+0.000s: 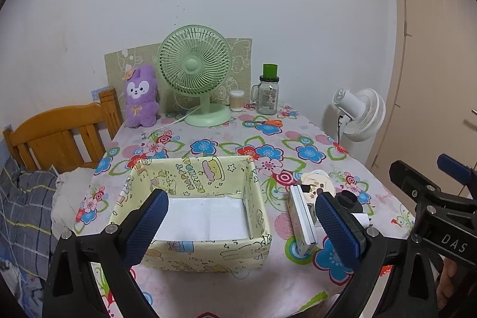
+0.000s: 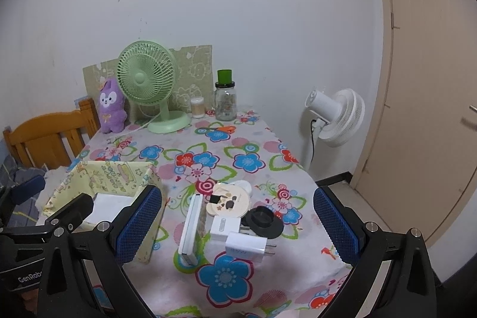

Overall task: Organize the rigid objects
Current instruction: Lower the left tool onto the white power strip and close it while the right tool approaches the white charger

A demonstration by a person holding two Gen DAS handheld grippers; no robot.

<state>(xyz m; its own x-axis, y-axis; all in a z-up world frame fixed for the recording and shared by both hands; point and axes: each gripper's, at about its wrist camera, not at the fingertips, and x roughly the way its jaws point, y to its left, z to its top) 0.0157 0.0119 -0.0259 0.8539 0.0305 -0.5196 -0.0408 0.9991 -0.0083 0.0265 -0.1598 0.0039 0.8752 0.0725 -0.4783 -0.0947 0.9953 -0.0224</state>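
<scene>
Both tongs gape wide and empty above the floral-clothed desk (image 2: 238, 145): left tongs (image 1: 241, 218) over the yellow fabric box (image 1: 208, 255), right tongs (image 2: 238, 216) over white plastic chargers (image 2: 246, 251).

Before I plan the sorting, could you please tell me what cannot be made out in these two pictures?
- Storage box: in the left wrist view the left gripper covers part of its floor; in the right wrist view the right gripper covers its near corner.
- White charger: its print is too small to read.
- Round case: mostly hidden behind the flat white box in the left wrist view.
</scene>
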